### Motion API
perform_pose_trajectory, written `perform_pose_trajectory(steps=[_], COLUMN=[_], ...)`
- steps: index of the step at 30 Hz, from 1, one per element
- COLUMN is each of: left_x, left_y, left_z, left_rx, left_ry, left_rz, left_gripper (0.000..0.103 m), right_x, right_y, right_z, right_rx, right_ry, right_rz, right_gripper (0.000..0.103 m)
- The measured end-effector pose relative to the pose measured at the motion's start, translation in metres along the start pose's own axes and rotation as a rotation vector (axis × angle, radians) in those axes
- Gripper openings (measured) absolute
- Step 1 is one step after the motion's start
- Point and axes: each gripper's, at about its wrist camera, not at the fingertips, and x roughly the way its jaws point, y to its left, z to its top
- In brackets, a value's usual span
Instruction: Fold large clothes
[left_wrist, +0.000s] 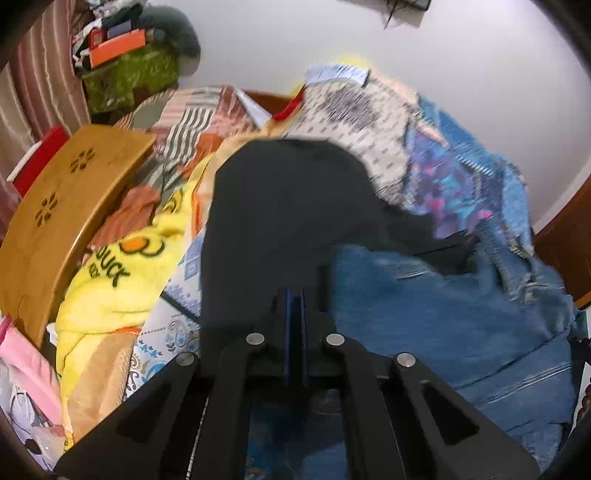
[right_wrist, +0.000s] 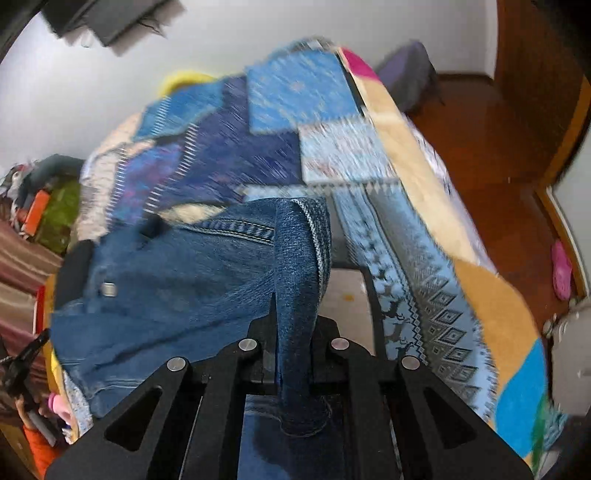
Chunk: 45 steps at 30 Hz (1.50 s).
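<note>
Left gripper (left_wrist: 294, 295): jaws closed, nothing visibly clamped; black cloth (left_wrist: 280, 206) behind.
Right gripper (right_wrist: 294, 314): jaws clamped on jeans (right_wrist: 184, 280) fold.
Quilt (right_wrist: 424, 258): under jeans, frame centre.

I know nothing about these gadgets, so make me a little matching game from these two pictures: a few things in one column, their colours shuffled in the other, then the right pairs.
Things:
1. jeans
2. duck blanket
3. small table
4. slipper

Colours:
A. pink
B. yellow
C. blue denim
D. light brown wood

Pairs: 1-C, 2-B, 3-D, 4-A. The right gripper is shut on a fold of the jeans.
</note>
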Motion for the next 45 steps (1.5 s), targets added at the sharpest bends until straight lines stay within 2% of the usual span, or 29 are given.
perform_pose_trajectory(steps=[3, 7, 12, 16, 19, 21, 25, 27, 31, 34, 36, 41, 45], left_x=[-0.004, -0.018, -0.046, -0.07, -0.091, -0.108, -0.138, -0.151, -0.169, -0.175, -0.172, -0.15, -0.129], left_y=[0.0, -0.002, -0.009, -0.014, -0.019, -0.023, -0.026, -0.027, -0.027, -0.024, -0.019, -0.009, 0.009], left_z=[-0.005, -0.01, -0.015, -0.022, -0.03, -0.037, -0.053, -0.065, -0.091, -0.112, -0.129, -0.164, -0.193], left_rx=[0.036, 0.046, 0.07, 0.098, 0.137, 0.16, 0.193, 0.203, 0.231, 0.237, 0.237, 0.258, 0.192], left_ry=[-0.022, -0.035, -0.068, -0.08, -0.09, -0.109, -0.126, -0.121, -0.101, -0.075, -0.028, 0.086, 0.182], left_rz=[0.024, 0.01, 0.0, -0.019, -0.029, -0.035, -0.076, -0.097, -0.111, -0.156, -0.18, -0.14, -0.147], left_gripper=[0.003, 0.003, 0.006, 0.01, 0.022, 0.037, 0.044, 0.051, 0.056, 0.057, 0.057, 0.057, 0.057], right_x=[-0.008, -0.022, -0.052, -0.088, -0.111, -0.128, -0.162, -0.176, -0.196, -0.2, -0.196, -0.175, -0.152], right_y=[0.006, 0.022, 0.03, 0.037, 0.043, 0.047, 0.058, 0.064, 0.072, 0.075, 0.075, 0.063, 0.048], right_z=[-0.004, -0.01, -0.021, -0.036, -0.047, -0.056, -0.075, -0.085, -0.104, -0.12, -0.132, -0.159, -0.176], right_rx=[-0.039, -0.108, -0.145, -0.182, -0.202, -0.216, -0.267, -0.292, -0.329, -0.349, -0.36, -0.336, -0.259], right_ry=[-0.04, -0.079, -0.118, -0.165, -0.188, -0.213, -0.277, -0.299, -0.339, -0.326, -0.303, -0.22, -0.105], right_rz=[-0.042, -0.117, -0.132, -0.124, -0.114, -0.107, -0.103, -0.1, -0.072, -0.052, -0.033, -0.028, 0.0], right_gripper=[0.015, 0.02, 0.046, 0.047, 0.052, 0.063, 0.069, 0.078, 0.082, 0.083, 0.083, 0.083, 0.083])
